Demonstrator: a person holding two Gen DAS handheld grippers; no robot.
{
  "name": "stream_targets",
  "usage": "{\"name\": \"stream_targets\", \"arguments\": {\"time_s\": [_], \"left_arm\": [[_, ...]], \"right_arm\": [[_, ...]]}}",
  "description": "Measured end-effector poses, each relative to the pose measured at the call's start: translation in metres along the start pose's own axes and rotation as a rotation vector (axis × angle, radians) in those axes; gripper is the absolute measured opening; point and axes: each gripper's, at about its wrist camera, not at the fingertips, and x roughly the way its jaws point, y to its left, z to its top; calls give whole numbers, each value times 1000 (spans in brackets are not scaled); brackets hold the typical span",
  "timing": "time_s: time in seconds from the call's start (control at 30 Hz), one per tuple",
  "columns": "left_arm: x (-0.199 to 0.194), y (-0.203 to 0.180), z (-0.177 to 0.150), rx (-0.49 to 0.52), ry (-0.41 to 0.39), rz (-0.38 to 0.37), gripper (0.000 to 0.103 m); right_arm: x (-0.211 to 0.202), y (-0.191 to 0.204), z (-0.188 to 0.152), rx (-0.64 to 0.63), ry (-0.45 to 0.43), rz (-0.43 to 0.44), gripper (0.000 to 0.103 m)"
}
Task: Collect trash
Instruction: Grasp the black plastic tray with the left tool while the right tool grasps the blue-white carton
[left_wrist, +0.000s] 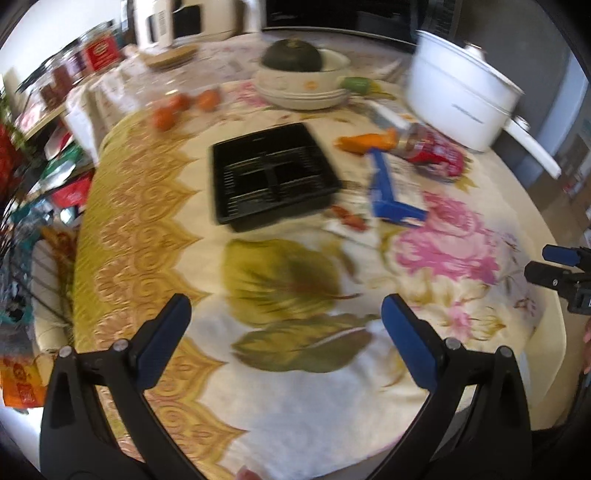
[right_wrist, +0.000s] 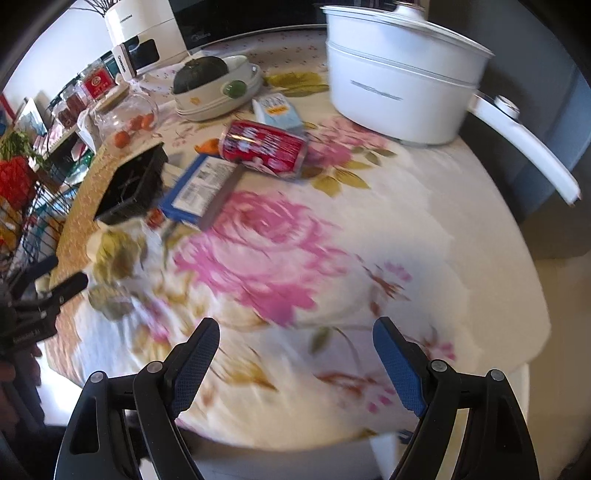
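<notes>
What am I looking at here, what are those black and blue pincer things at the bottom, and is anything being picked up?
Those are two hand-held grippers, one in each of a person's hands; no robot arm is involved. Each picture comes from a camera mounted on one gripper, looking forward between its fingers. The first shows the left gripper, the second the right gripper. Both are open and hold nothing. Ahead is a round table with a floral tablecloth. On it lie a black plastic tray, a flattened blue box, a red can on its side and a small carton, plus a white pot and stacked dishes.
</notes>
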Motion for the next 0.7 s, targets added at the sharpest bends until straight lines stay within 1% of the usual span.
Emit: {"name": "stream_targets", "arguments": {"time_s": [0.07, 0.27, 0.43, 0.53, 0.7], "left_arm": [[3, 16, 0, -41, 13, 14, 102], [10, 42, 0, -96, 40, 39, 102], [13, 56, 2, -140, 51, 33, 102], [14, 61, 4, -163, 54, 23, 102], [15, 70, 9, -201, 59, 5, 102]], "right_arm": [[8, 10, 8, 5, -2, 11, 87], [34, 33, 31, 51, 2, 59, 87], [52, 48, 49, 116, -17, 96, 87], [62, 58, 58, 149, -44, 128, 87], [74, 71, 69, 162, -76, 133, 87]]}}
